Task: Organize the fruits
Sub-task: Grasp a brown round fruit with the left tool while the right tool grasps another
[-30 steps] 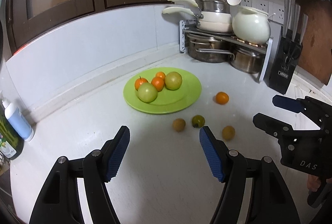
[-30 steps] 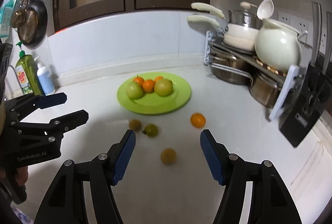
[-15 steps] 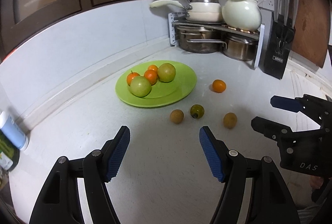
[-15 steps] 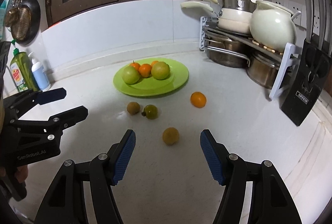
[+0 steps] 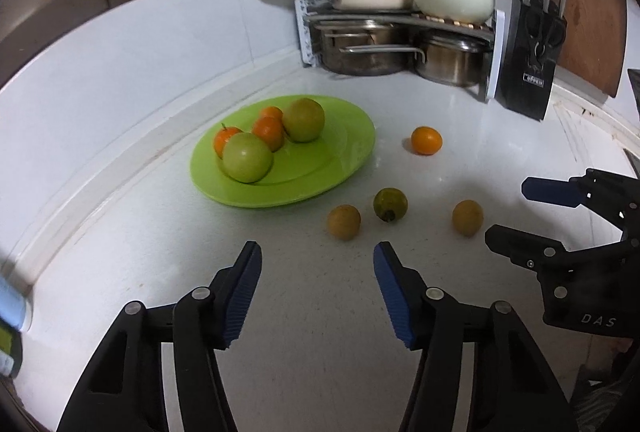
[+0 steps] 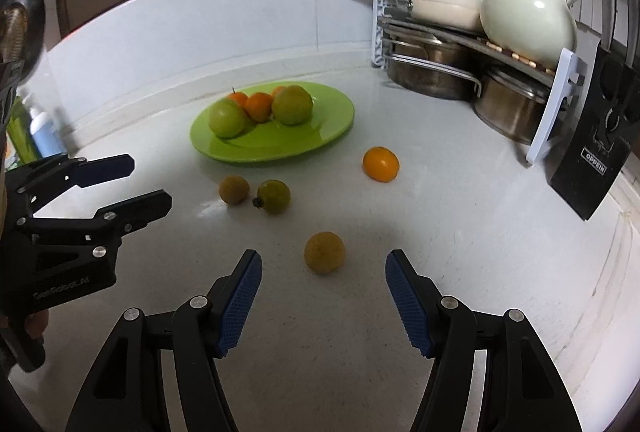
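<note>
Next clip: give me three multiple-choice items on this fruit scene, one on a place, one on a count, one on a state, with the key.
1. Where is the bright orange fruit that lies off the plate?
A. on the pot rack
B. on the counter, right of the green plate
C. between the left gripper's fingers

2. How many fruits lie on the counter off the plate?
A. two
B. four
C. six

3. The right gripper is:
A. open, holding nothing
B. shut on a fruit
C. shut on the plate

Key: B, it sits on bare counter; B, four loose fruits show; A, its fingers are apart, and the nearest fruit is ahead of them.
</note>
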Available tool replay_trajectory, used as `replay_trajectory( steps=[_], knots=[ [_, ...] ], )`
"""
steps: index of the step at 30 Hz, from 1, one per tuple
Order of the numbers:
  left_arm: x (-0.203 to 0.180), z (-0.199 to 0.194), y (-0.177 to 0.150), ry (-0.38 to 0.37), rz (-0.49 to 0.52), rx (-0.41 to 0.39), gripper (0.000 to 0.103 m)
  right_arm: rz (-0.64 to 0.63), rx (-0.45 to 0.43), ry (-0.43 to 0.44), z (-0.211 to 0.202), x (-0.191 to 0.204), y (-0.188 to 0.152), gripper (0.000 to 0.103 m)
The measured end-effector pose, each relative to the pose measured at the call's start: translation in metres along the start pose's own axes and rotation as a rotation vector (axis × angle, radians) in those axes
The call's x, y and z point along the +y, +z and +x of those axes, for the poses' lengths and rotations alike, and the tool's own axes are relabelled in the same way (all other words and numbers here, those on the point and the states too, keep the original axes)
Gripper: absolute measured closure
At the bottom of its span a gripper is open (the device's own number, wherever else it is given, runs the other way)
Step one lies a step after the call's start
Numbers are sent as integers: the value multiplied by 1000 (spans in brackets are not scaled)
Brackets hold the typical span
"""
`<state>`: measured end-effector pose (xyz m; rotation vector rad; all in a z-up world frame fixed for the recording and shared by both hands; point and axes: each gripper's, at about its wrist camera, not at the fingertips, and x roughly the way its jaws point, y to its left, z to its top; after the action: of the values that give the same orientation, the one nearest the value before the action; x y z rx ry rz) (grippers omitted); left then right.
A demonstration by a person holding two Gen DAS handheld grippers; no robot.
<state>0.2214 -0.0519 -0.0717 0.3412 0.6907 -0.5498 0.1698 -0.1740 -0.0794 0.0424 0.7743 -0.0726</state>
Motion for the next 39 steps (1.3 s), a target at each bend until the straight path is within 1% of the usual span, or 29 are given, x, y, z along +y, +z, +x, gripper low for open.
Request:
replay_trajectory(
  steps=[2,4,5,7,9,13,16,22,24,28,29,34,39],
  knots=[
    [0,8,2,-17,13,8,50,0,5,-13,4,-1,0,38],
    [0,18,3,-29,27,17,52,4,20,-13,10,-2,1,42],
    [0,22,4,-38,28,22,54,6,26,-13,12,-2,1,45],
    [0,28,6,-53,32,32,58,5,32,-16,16,-2,2,45],
    [0,35,8,-68,33,36,59,5,35,-14,18,-1,3,50],
    [0,43,12,-84,33,45,59,9,46,-5,26,0,5,52],
    [-1,50,16,-93,31,56,64,9,52,-2,30,0,6,54],
    [-2,59,23,-117,0,68,68,17,66,15,39,-2,7,59],
    [-2,61,25,-120,-5,75,70,18,76,18,42,-2,6,63],
    [-4,64,25,-127,0,85,75,27,85,28,45,-4,5,65],
    [-5,65,25,-128,0,87,76,28,85,33,45,-4,5,68],
    [-6,67,25,-115,-13,87,77,35,91,46,48,-6,6,73],
    [-6,64,25,-108,-12,80,77,34,85,53,46,-6,7,74]
  ],
)
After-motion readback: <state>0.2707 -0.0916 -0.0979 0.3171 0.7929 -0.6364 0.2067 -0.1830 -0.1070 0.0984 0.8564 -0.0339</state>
